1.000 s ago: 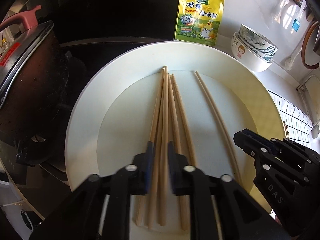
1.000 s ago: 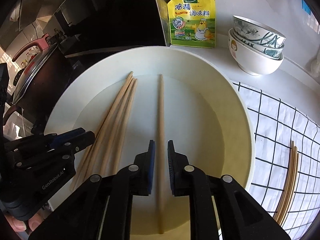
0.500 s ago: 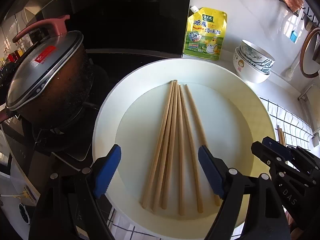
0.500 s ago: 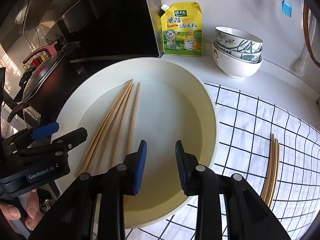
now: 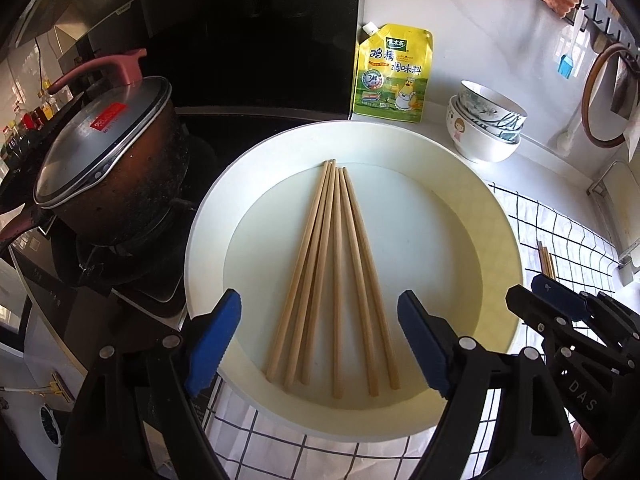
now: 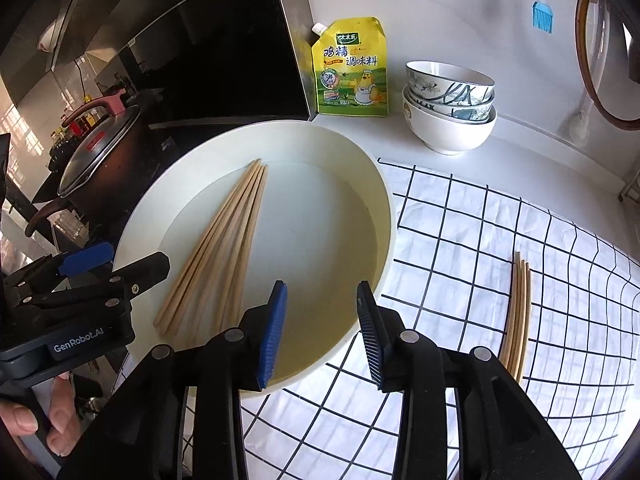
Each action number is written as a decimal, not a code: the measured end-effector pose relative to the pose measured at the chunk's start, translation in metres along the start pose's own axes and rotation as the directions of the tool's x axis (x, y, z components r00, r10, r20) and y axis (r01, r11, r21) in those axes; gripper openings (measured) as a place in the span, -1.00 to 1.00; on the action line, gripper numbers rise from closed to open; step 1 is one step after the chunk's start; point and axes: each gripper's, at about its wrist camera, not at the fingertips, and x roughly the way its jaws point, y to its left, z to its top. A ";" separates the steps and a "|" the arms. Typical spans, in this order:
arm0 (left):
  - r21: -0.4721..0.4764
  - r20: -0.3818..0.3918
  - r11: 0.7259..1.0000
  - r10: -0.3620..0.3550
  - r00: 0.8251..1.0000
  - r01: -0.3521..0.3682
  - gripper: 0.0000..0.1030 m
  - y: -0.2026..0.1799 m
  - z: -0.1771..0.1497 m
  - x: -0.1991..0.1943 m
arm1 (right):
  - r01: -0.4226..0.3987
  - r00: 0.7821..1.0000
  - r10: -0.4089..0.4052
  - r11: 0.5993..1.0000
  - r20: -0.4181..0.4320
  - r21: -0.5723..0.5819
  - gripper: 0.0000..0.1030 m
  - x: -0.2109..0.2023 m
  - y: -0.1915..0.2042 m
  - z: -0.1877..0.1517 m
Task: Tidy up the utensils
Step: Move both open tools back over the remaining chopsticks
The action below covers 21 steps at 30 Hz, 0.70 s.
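Here we see a big white dish (image 5: 496, 216) with six chopsticks (image 5: 336, 276) lying loose inside. Our left gripper (image 5: 320, 340) is spread wide above them. Our right gripper (image 6: 322, 332) has just been opening, holding nothing.

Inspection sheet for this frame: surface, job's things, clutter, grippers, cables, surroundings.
Surface: white counter with checked cloth.
Job's things: six chopsticks fanned in the white basin; more chopsticks on the cloth.
Clutter: seasoning pouch, stacked bowls.
Grippers: left gripper open, empty; right gripper open, empty; both have just been opening.
Cables: nothing seen.
Surroundings: lidded pot on the stove, blue brush on the wall.
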 end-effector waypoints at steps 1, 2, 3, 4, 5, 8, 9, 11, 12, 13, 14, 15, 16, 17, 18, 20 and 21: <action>0.002 0.002 1.000 0.001 1.000 -0.001 0.54 -0.002 -0.001 -0.002 | 0.000 1.000 0.000 1.000 0.002 0.000 -0.32 -0.002 -0.001 -0.001; 0.003 0.004 1.000 0.001 1.000 -0.001 0.54 -0.003 -0.002 -0.004 | -0.001 1.000 0.001 1.000 0.003 0.000 -0.32 -0.003 -0.002 -0.002; 0.005 0.005 1.000 0.002 1.000 -0.002 0.54 -0.005 -0.003 -0.007 | -0.001 1.000 0.001 1.000 0.005 0.000 -0.32 -0.005 -0.003 -0.002; 0.006 0.007 1.000 0.000 1.000 0.000 0.54 -0.007 -0.004 -0.009 | -0.001 1.000 0.001 1.000 0.007 0.000 -0.31 -0.007 -0.004 -0.003; 0.008 0.009 1.000 -0.001 1.000 0.001 0.54 -0.009 -0.004 -0.011 | 0.000 1.000 0.000 1.000 0.010 0.001 -0.31 -0.010 -0.006 -0.004; 0.012 0.011 1.000 -0.007 1.000 0.007 0.54 -0.015 -0.007 -0.015 | 0.004 1.000 -0.004 1.000 0.016 0.005 -0.29 -0.016 -0.011 -0.007; 0.014 0.009 1.000 -0.010 1.000 0.010 0.54 -0.017 -0.008 -0.016 | 0.005 1.000 -0.006 1.000 0.017 0.007 -0.28 -0.019 -0.012 -0.009; 0.014 0.008 1.000 -0.013 1.000 0.013 0.54 -0.021 -0.010 -0.018 | 0.011 1.000 -0.011 1.000 0.022 0.011 -0.27 -0.024 -0.017 -0.012; 0.015 0.009 1.000 -0.015 1.000 0.015 0.54 -0.023 -0.011 -0.019 | 0.014 1.000 -0.015 1.000 0.024 0.014 -0.27 -0.026 -0.020 -0.014; 0.016 0.010 1.000 -0.016 1.000 0.016 0.54 -0.026 -0.011 -0.020 | 0.017 1.000 -0.018 1.000 0.025 0.018 -0.26 -0.029 -0.022 -0.016; 0.019 0.010 1.000 -0.019 1.000 0.019 0.54 -0.028 -0.012 -0.021 | 0.021 0.999 -0.021 1.000 0.026 0.022 -0.26 -0.031 -0.025 -0.018; 0.022 0.010 1.000 -0.021 1.000 0.021 0.54 -0.031 -0.013 -0.021 | 0.025 0.999 -0.026 0.999 0.027 0.026 -0.25 -0.033 -0.028 -0.020; 0.027 0.012 0.999 -0.024 1.000 0.024 0.54 -0.035 -0.014 -0.022 | 0.029 0.999 -0.030 0.999 0.028 0.031 -0.24 -0.036 -0.031 -0.022; 0.031 0.013 0.999 -0.026 1.000 0.026 0.54 -0.038 -0.014 -0.023 | 0.034 0.999 -0.035 0.999 0.030 0.036 -0.24 -0.038 -0.035 -0.025; 0.035 0.015 0.999 -0.029 0.999 0.029 0.54 -0.041 -0.015 -0.025 | 0.040 0.999 -0.041 0.998 0.031 0.042 -0.24 -0.041 -0.039 -0.027; 0.042 0.018 0.998 -0.037 0.999 0.037 0.54 -0.048 -0.016 -0.026 | 0.051 0.998 -0.053 0.997 0.033 0.055 -0.23 -0.046 -0.046 -0.032; 0.047 0.019 0.998 -0.044 0.999 0.043 0.54 -0.052 -0.017 -0.027 | 0.057 0.998 -0.059 0.996 0.034 0.062 -0.23 -0.048 -0.050 -0.035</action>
